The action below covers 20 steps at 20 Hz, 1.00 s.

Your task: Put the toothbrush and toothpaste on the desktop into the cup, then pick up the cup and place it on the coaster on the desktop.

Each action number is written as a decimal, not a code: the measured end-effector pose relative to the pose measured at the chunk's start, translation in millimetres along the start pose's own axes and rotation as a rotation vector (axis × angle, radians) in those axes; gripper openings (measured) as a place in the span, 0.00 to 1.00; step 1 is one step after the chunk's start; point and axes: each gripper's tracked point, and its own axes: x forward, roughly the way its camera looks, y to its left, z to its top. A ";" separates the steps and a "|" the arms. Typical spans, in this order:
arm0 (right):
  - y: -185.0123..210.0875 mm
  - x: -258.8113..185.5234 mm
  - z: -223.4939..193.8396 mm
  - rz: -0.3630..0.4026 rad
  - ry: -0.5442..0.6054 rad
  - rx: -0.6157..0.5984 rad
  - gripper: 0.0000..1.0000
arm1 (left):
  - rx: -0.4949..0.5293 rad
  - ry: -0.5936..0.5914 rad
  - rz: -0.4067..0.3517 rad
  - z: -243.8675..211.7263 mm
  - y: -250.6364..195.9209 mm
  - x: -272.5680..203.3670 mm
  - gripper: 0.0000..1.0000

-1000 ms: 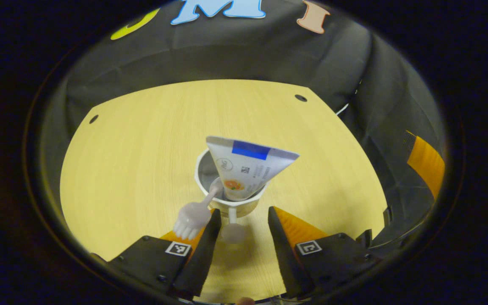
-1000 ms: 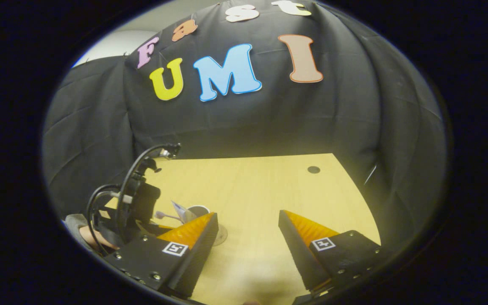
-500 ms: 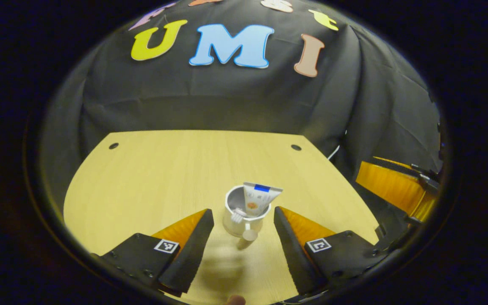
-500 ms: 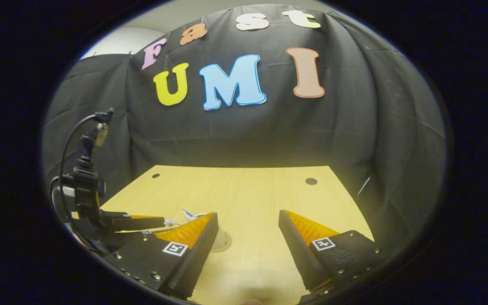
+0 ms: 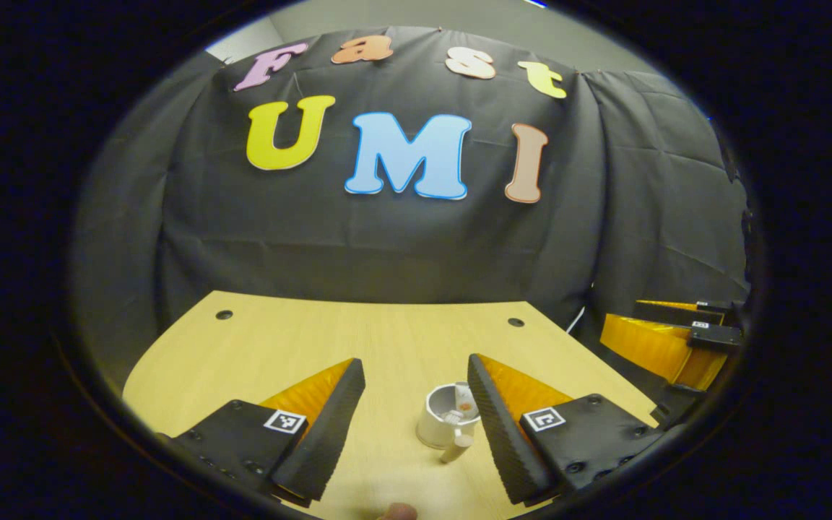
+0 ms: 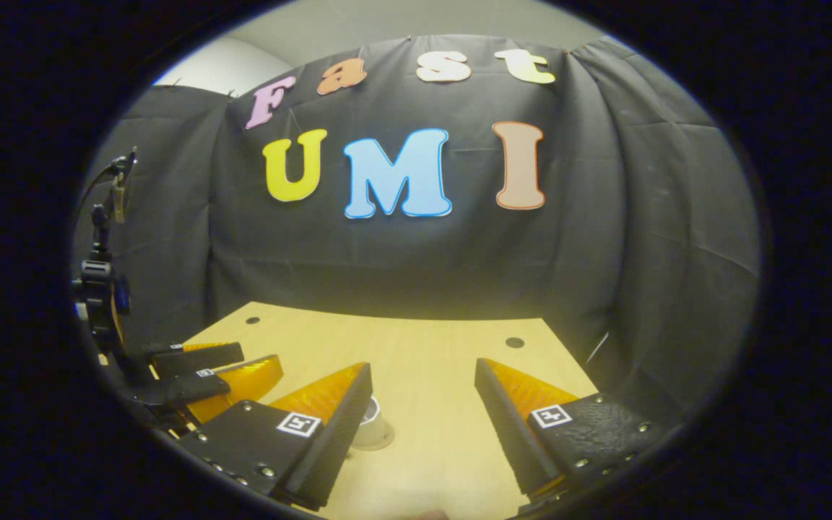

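Left gripper view has my left tool (image 5: 416,401) spread wide and holding nothing, with the cup (image 5: 443,426) upright on the counter (image 5: 387,339) between its fingers, nearer the right one, toothpaste (image 5: 464,401) and toothbrush (image 5: 453,417) standing inside. Right gripper view shows my right tool (image 6: 423,404) equally released above the counter (image 6: 423,347), the cup (image 6: 373,430) peeking out just beside its left finger. My left tool (image 6: 206,368) lies off to that side, fingers apart.

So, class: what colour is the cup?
White; the cup shows best in the left gripper view.
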 end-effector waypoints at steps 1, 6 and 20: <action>0.6 -2.9 5.6 -0.009 -0.020 -0.004 0.82 | 0.006 -0.028 0.003 7.4 2.4 -3.4 0.92; -1.6 -10.0 30.8 -0.045 -0.122 -0.019 0.90 | 0.016 -0.131 0.038 35.4 8.9 -22.1 0.94; -69.1 -34.2 42.2 -0.058 -0.196 -0.051 0.90 | 0.036 -0.348 0.151 82.7 -35.8 -47.0 0.91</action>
